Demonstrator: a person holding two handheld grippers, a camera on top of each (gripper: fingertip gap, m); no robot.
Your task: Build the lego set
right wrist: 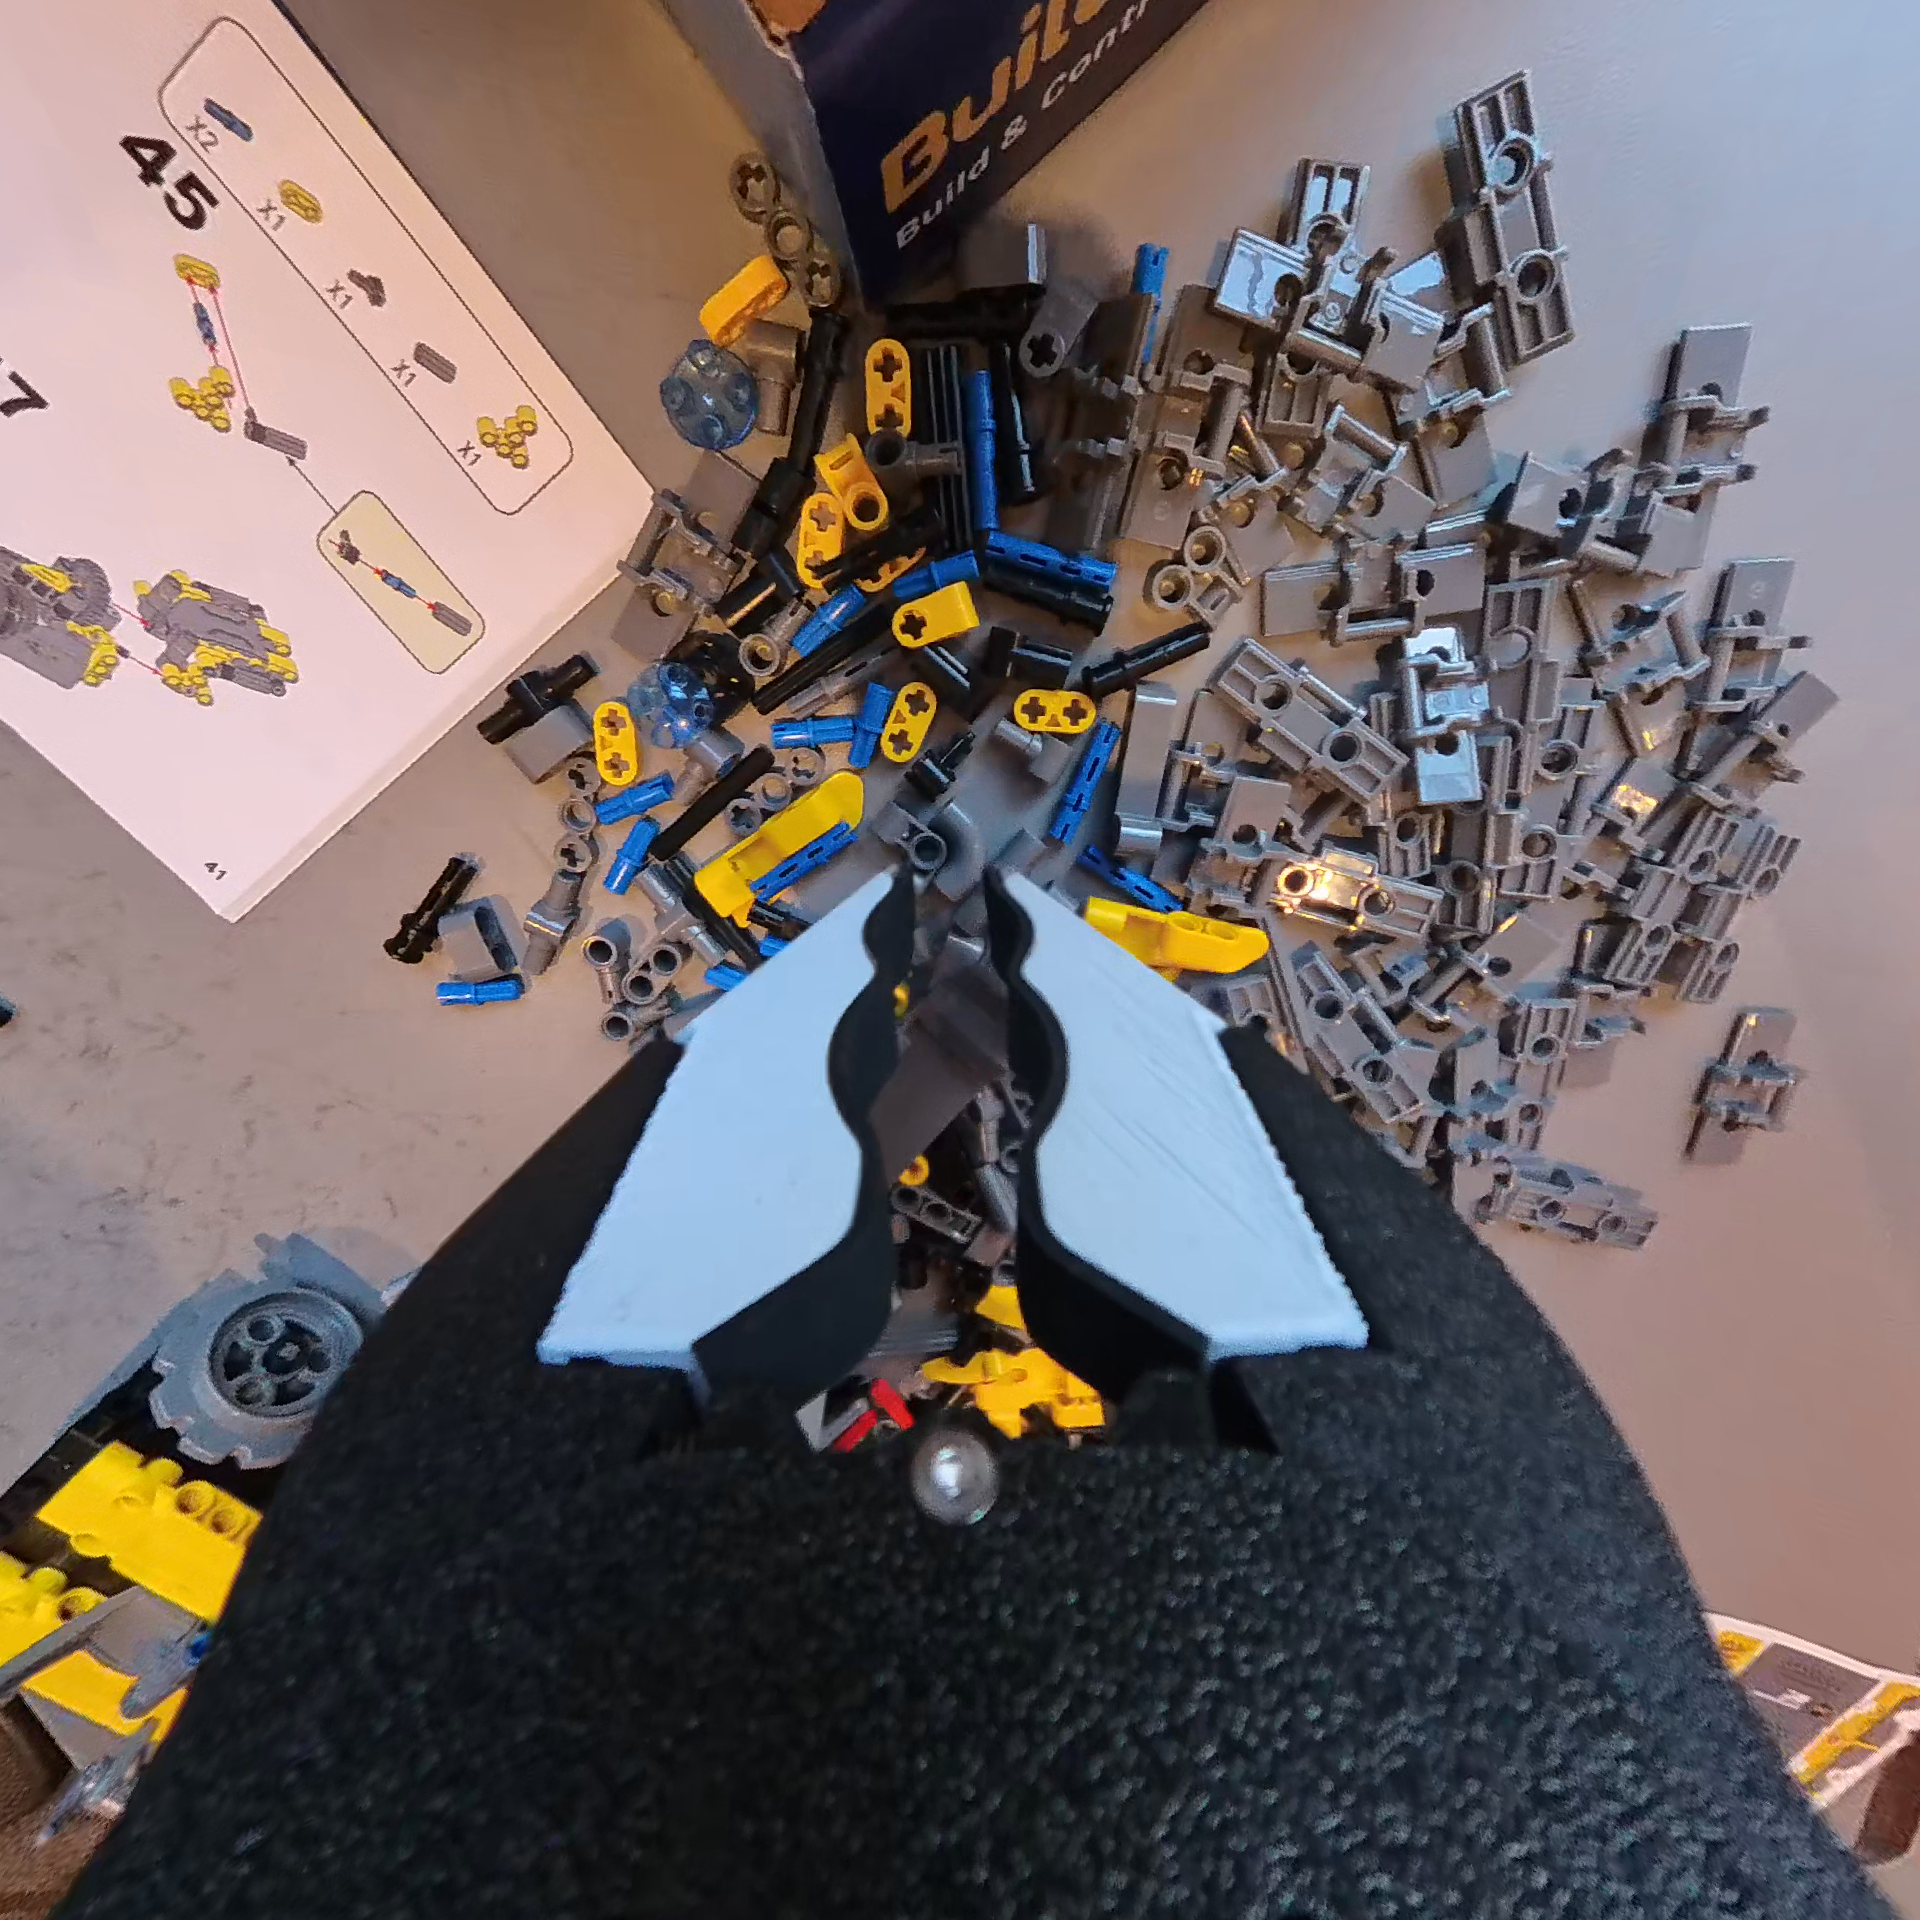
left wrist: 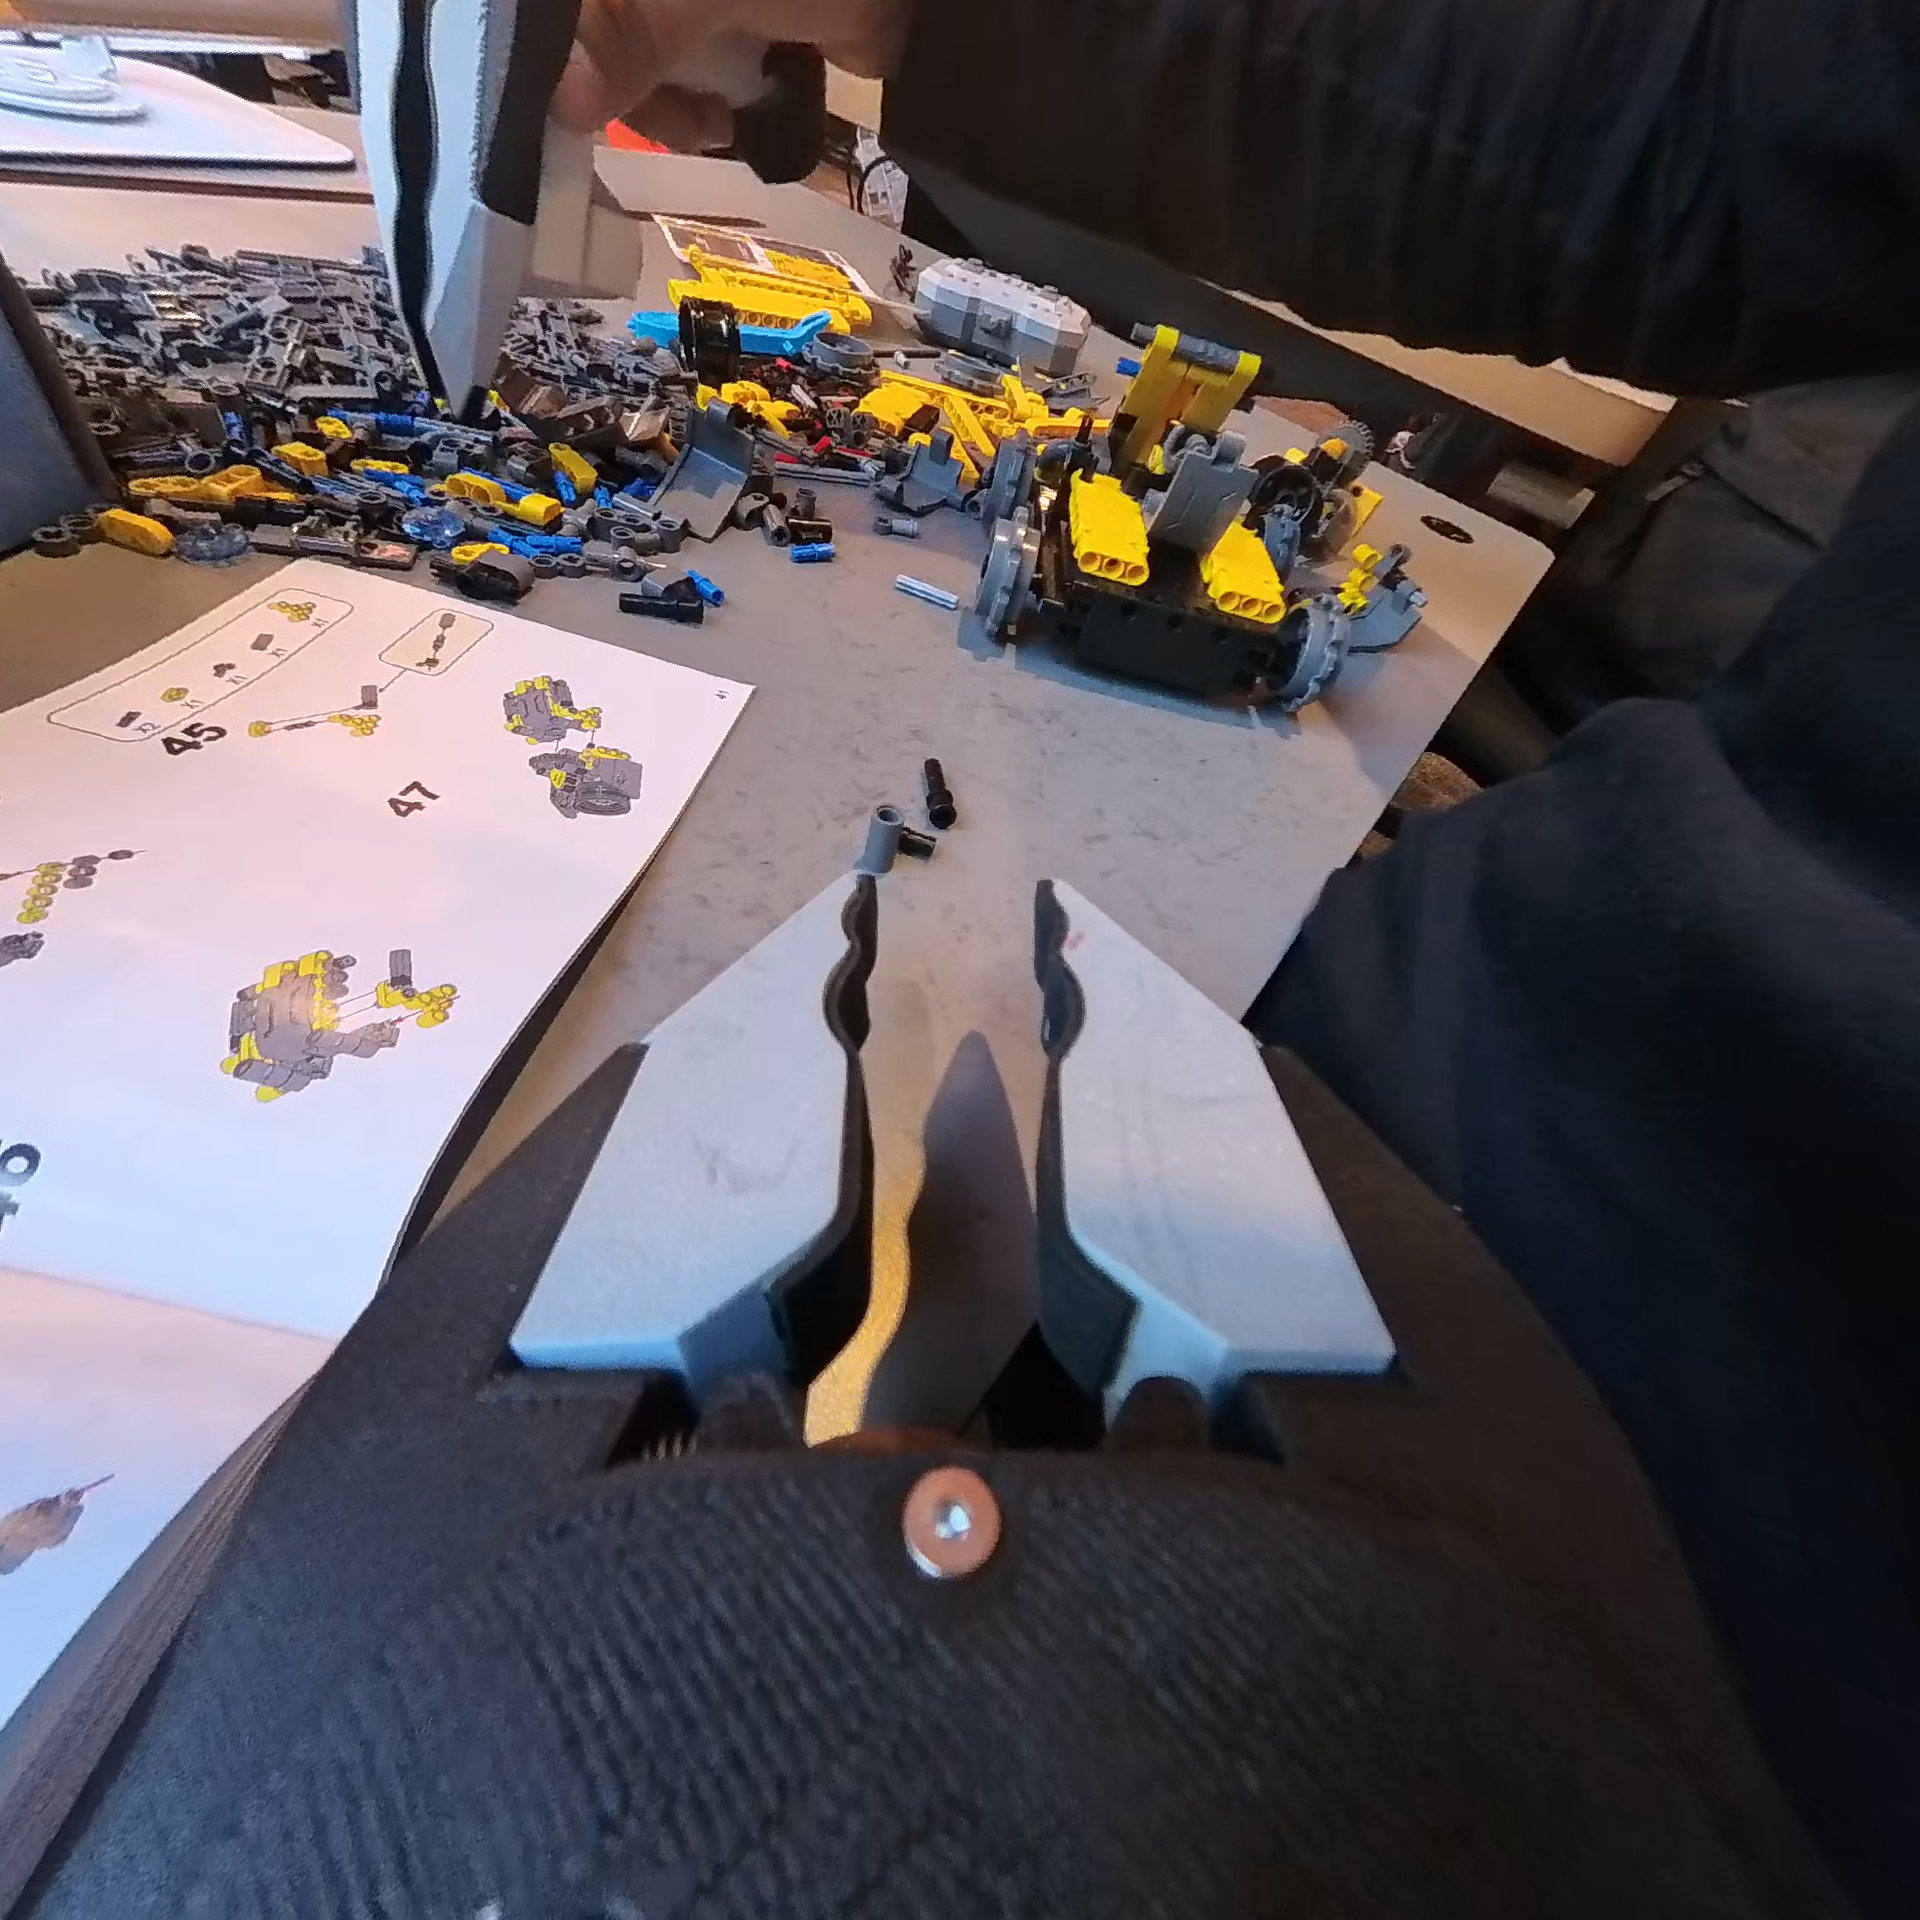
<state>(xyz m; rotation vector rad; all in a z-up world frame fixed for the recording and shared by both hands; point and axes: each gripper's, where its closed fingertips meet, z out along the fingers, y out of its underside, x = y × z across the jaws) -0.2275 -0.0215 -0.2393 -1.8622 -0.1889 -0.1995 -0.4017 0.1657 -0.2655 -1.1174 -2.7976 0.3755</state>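
Low over the grey tabletop (left wrist: 1143, 790), left gripper (left wrist: 954, 888), fingers spread apart with nothing between them. Just ahead of the left fingertip, almost touching, a small grey connector (left wrist: 881, 837), upright, with a black stub poking out sideways to the right. Just beyond it, a loose black pin (left wrist: 938, 792), lying flat, long axis running away from the gripper and leaning slightly left. To the left, an open instruction booklet (left wrist: 312, 935), flat on the tabletop, corner pointing toward the pin. Farther back and to the right, a part-built yellow and grey vehicle (left wrist: 1174, 561) with grey wheels. Across the back, a spread of loose yellow, blue, black and grey parts (left wrist: 416, 447).

Over that spread, pointing steeply down, right gripper (right wrist: 948, 883), fingers a narrow gap apart, clamped on nothing that can be made out. At the tips, a grey elbow piece (right wrist: 928, 837); whether touching, cannot tell. Left of the tips, a yellow curved panel (right wrist: 790, 842), long axis slanting up to the right. Right of the tips, a heap of grey flat track-like pieces (right wrist: 1455, 675). Beyond the pile, the corner of a dark blue box (right wrist: 935, 135).
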